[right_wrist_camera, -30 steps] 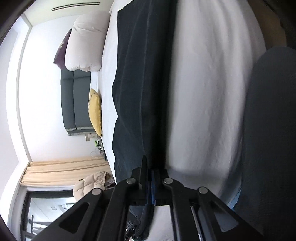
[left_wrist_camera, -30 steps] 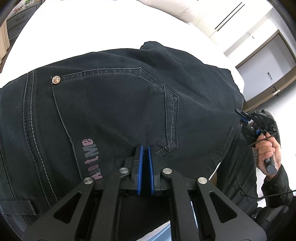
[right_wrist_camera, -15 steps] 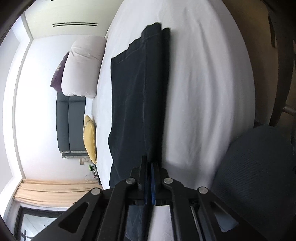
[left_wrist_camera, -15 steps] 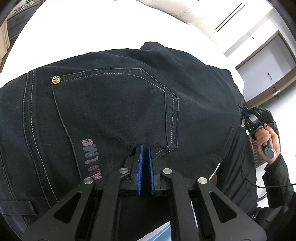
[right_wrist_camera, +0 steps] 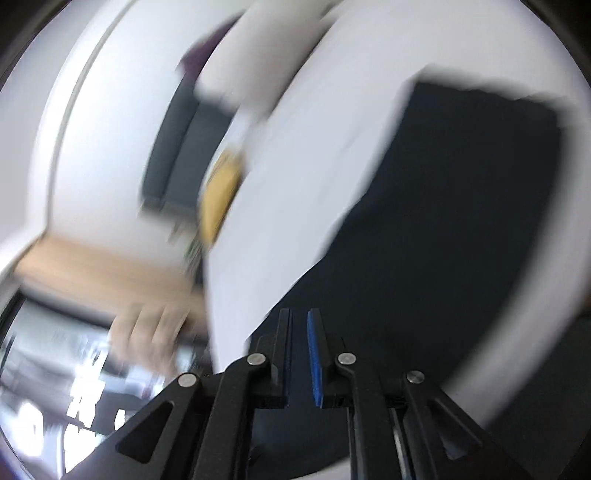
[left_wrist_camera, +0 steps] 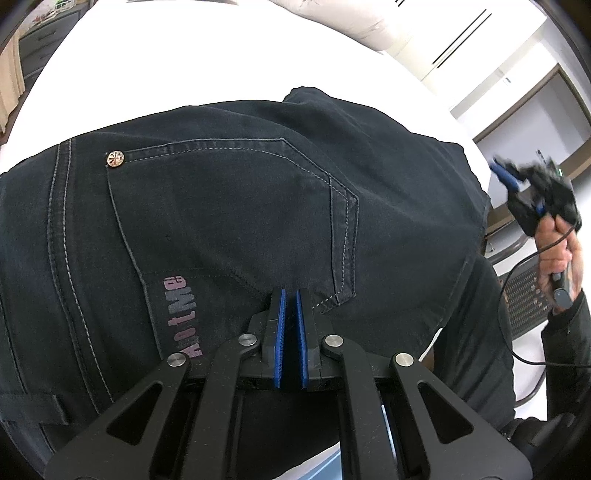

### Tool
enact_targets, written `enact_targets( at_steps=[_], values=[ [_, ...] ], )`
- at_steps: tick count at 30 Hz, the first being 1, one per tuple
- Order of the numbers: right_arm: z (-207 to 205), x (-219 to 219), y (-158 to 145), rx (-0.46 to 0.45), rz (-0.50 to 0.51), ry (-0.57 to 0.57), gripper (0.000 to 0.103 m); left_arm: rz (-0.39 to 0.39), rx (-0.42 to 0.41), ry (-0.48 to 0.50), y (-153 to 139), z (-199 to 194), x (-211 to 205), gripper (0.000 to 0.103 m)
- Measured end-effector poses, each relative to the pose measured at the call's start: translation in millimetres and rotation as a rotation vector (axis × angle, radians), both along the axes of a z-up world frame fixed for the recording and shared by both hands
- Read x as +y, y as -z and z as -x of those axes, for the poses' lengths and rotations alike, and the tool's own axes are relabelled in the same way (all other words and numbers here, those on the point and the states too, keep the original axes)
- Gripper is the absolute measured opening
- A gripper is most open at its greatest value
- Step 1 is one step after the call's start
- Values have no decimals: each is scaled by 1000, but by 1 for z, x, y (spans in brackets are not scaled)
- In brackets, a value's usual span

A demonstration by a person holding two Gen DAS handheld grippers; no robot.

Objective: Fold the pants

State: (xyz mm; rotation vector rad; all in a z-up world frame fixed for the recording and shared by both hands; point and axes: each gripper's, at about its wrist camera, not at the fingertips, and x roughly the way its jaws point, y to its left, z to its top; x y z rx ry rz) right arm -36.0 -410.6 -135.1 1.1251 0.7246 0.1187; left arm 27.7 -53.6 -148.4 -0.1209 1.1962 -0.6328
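Dark pants (left_wrist_camera: 229,229) were found lying folded on the white bed (left_wrist_camera: 184,55), back pocket uppermost. The left hand-held gripper (left_wrist_camera: 290,306) was seen closed, its blue pads nearly together, tips at the pocket's lower edge; whether cloth was pinched could not be told. The right hand-held gripper (right_wrist_camera: 299,325) was opening, nothing between its jaws, raised clear of the pants; that view was blurred.

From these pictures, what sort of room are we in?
Most likely a bedroom. Dark pants lie on a wide bed with a white sheet, a pale pillow sits at its far end, and a blurred grey sofa stands against the wall.
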Motion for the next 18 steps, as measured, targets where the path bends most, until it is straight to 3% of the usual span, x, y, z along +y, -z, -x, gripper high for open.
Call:
enact_targets(
  at_steps=[4, 7, 8, 10, 12, 15, 18],
  values=[
    [-56, 53, 29, 22, -125, -190, 12, -5, 1, -10, -1, 1, 0, 6],
    [-75, 70, 67, 125, -174, -253, 12, -7, 0, -12, -1, 1, 0, 6],
    [-79, 67, 78, 151, -170, -247, 1, -8, -1, -11, -1, 1, 0, 6],
    [-73, 37, 96, 172, -121, -153, 0, -7, -2, -8, -1, 2, 1, 6],
    [-50, -18, 101, 115, -177, 36, 0, -7, -3, -7, -2, 2, 1, 6],
    [-23, -85, 83, 143, -8, 281, 0, 3, -8, -11, -1, 3, 2, 6],
    [-2, -121, 61, 205, 53, 450, 4, 24, -12, -26, 0, 6, 8, 6]
  ],
)
